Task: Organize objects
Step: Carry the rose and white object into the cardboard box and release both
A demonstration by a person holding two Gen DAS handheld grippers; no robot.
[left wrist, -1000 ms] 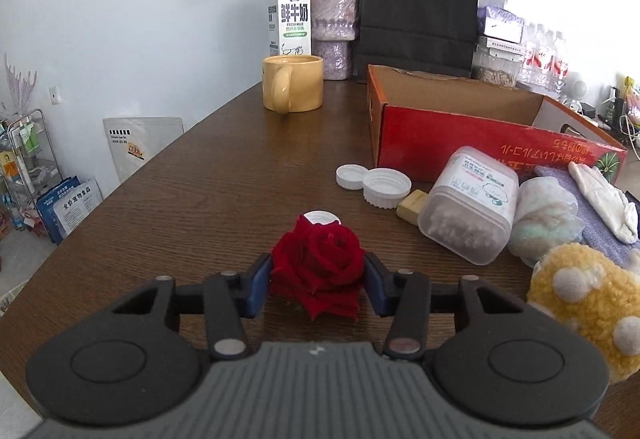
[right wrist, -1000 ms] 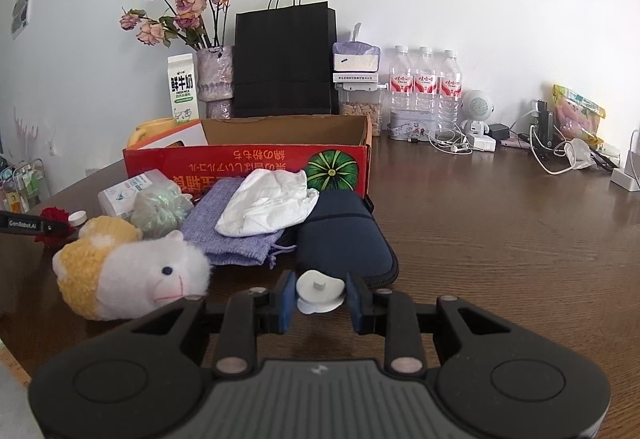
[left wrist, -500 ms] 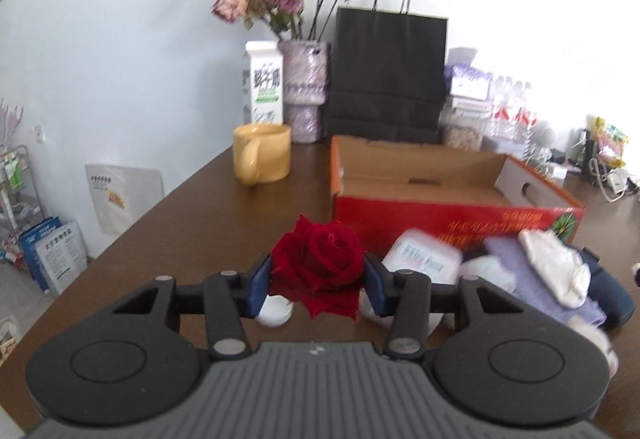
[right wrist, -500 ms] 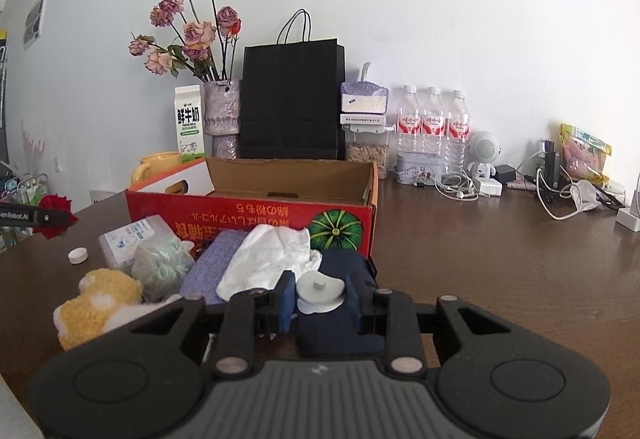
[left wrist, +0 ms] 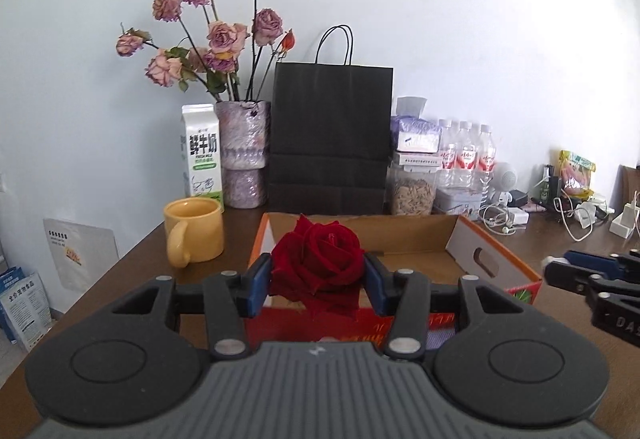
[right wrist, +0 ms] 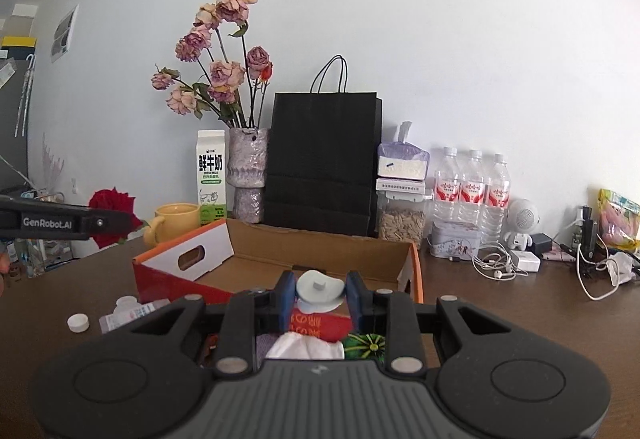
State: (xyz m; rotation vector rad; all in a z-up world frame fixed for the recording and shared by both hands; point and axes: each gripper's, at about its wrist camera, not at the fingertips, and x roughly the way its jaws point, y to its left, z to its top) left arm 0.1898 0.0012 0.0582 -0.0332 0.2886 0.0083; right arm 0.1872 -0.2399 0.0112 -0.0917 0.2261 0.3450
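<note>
from the left wrist, the left claw (left wrist: 318, 279) is clenched on a red rose (left wrist: 318, 263), the bloom pinched between the two blue pads and sitting up above them. just past the fingertips lies the open cardboard box (left wrist: 492, 259), its near red wall below the rose and its bare brown floor beyond it. ahead and to the left of the claw stands a yellow mug (left wrist: 195, 233); further back are a milk carton (left wrist: 202, 155), a vase of dried flowers (left wrist: 244, 153) and a black paper bag (left wrist: 330, 135). off to the right, at about the same height, the other claw pokes into view.

from the right wrist, the right claw (right wrist: 320, 293) is grasping a small white knobbed lid (right wrist: 320, 289), squeezed between its pads. the box's floor opens out directly ahead of the fingertips, and the near red wall sits under them. below the claw a white cloth (right wrist: 306, 347) shows through the gap. down to the left on the table (right wrist: 520, 311) rests a white bottle cap (right wrist: 78, 322). far left, the rose hangs in the other claw, level with the mug.

to my eye both are at the carrying stage, each load raised near the box's front edge. next, i'd guess each claw has to reach forward over the wall, lower toward the floor, then let go; the rose is soft, so it wants a gentle drop.
</note>
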